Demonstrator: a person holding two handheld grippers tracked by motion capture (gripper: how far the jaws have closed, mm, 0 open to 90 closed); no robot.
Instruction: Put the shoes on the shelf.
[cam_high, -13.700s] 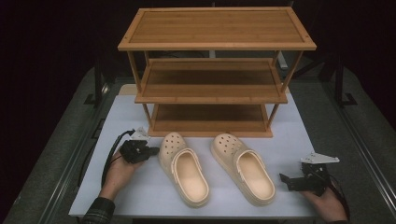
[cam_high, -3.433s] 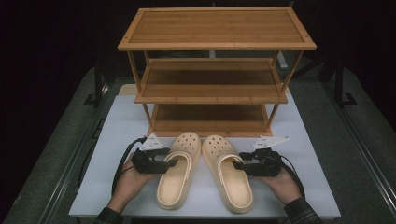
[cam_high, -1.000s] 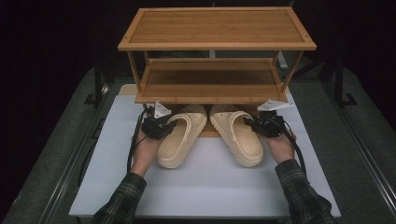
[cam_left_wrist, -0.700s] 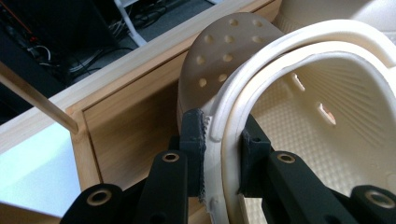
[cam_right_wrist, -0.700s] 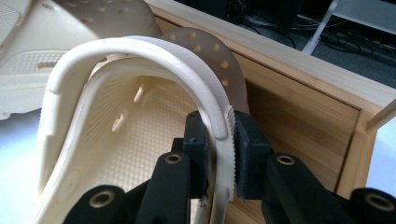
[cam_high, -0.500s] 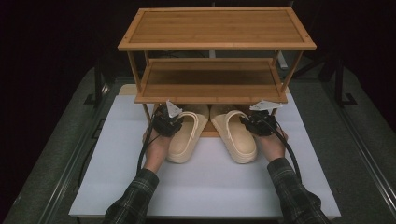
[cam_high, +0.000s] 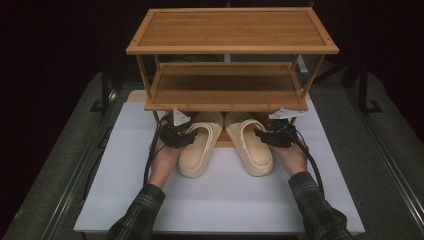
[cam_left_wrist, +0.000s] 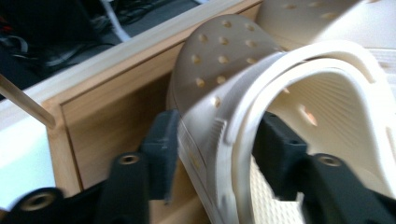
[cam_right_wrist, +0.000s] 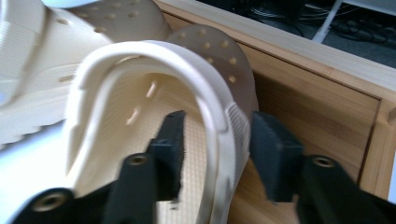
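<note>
Your left tool (cam_left_wrist: 212, 149) straddles the outer side wall of the left clog (cam_left_wrist: 280, 107). Its jaws have just been opening: in the left gripper view the outer pad stands a sliver off the wall and the inner pad sits inside the shoe, so the wall is between them but no longer pinched. In the high view the same tool (cam_high: 186, 136) sits at the left clog (cam_high: 200, 145), your hand behind it on the counter (cam_high: 125, 165).

Your right tool (cam_right_wrist: 217, 149) does the same on the right clog (cam_right_wrist: 140, 107). Its jaws have also just been opening, one pad inside the shoe, the other outside the wall with a clear gap, so nothing is gripped. From above, this tool (cam_high: 267, 136) is at the outer side of the right clog (cam_high: 250, 145).

Both clogs lie side by side, toes pushed in on the bottom tier of the wooden shoe rack (cam_high: 230, 95), heels sticking out over the counter toward you. The two toe caps sit close together under the middle shelf. The rack stands at the far half of the white counter, its upper two shelves bare.
</note>
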